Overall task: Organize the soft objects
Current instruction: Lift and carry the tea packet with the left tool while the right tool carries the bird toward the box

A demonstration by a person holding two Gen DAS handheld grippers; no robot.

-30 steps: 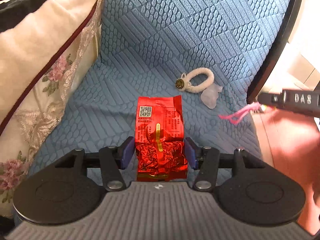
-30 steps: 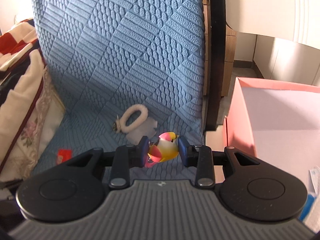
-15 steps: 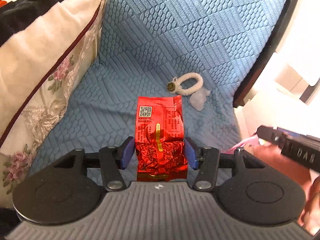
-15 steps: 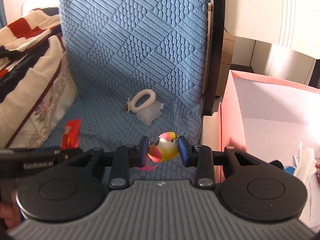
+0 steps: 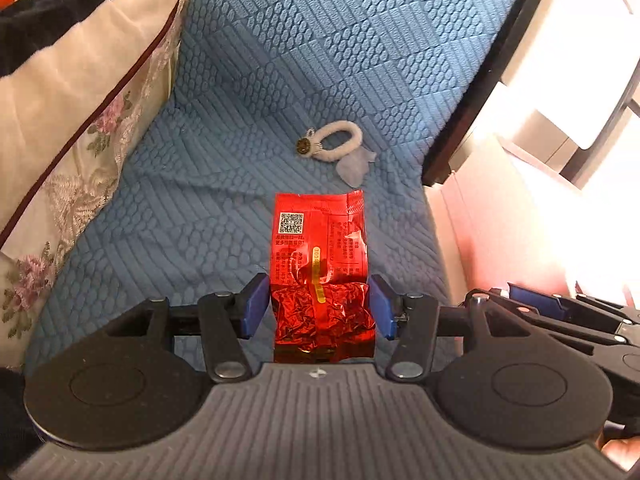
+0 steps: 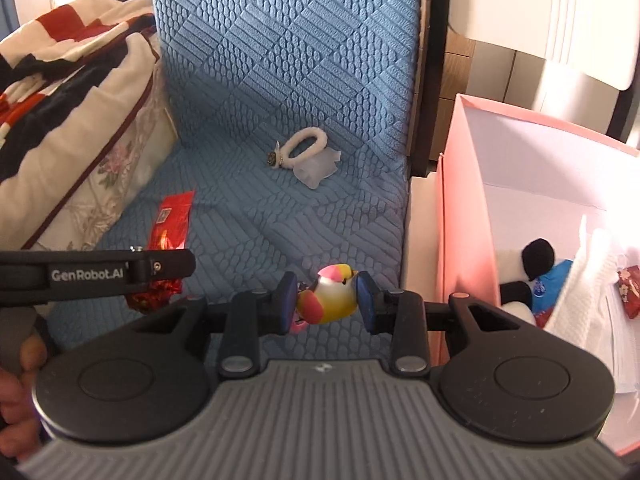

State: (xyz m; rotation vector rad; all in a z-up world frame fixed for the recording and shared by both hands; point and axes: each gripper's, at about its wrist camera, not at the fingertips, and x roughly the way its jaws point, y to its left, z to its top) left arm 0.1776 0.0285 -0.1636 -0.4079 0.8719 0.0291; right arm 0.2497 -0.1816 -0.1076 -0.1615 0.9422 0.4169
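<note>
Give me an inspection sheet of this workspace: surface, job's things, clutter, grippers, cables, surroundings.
Surface: blue quilted seat cover, textured, running up the backrest.
Job's things: red foil packet and a small toy bird, both held; white fluffy hair tie lying on the seat, partly over a translucent piece.
Clutter: pink box at the right, holding a black-and-white plush, white cloth and small packets.
Grippers: left gripper shut on the red foil packet; right gripper shut on the toy bird.
Cables: nothing seen.
Surroundings: floral pillow and striped blanket at the left; dark frame edging the seat's right side.
</note>
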